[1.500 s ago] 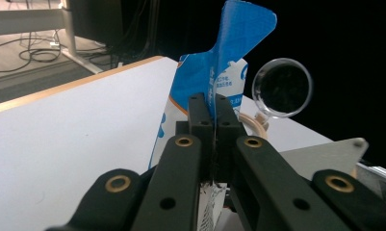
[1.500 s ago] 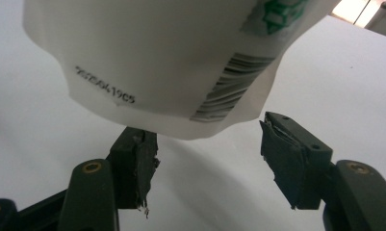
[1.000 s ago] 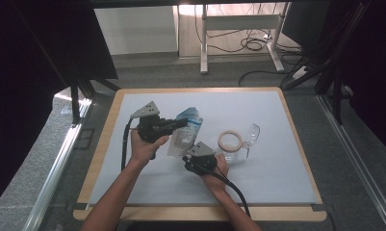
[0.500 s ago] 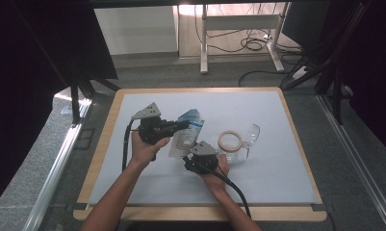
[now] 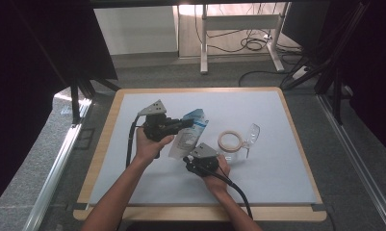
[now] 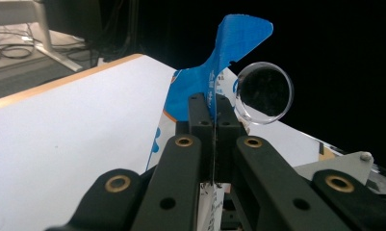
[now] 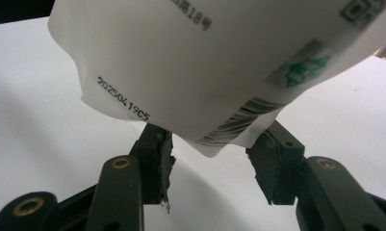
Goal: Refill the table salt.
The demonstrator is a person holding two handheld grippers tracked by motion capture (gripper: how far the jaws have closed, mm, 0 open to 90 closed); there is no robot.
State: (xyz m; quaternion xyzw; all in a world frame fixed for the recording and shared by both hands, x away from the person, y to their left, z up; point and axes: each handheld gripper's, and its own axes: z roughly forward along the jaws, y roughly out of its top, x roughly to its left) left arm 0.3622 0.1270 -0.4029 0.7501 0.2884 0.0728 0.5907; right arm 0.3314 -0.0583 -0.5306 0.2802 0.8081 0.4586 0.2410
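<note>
- Pale blue matting covers one wood-rimmed table (image 5: 296, 144); grey floor lies around it, with cables and a desk frame (image 5: 238, 19) at twelve o'clock beyond the far edge.
- One pouch (image 5: 188, 137), white with a blue top, hangs just off the mat near the table's middle, tilted, its blue end toward twelve o'clock and its white end toward six.
- Two grippers, one in each of the person's hands, work on the pouch from opposite ends.
- Left gripper (image 5: 183, 124), at nine o'clock from the pouch, is clenched on the blue top edge; in the left gripper view its jaws meet with the blue film (image 6: 214, 82) pinched between them.
- Right gripper (image 5: 186, 158), at six o'clock from the pouch, stands with jaws parted and has just been closing them; in the right gripper view the white bottom corner of the pouch (image 7: 214, 144) dips between the two pads without either pad pressing on it.
- One ring of tape (image 5: 230, 141) lies flat at three o'clock from the pouch, well clear of it.
- One clear plastic glass (image 5: 246, 139) lies on its side, touching the tape ring's far side; the left gripper view looks into its round mouth (image 6: 263, 91) behind the blue film.
- Nothing lies between the right gripper and the pouch; tape and glass sit off to the side.
</note>
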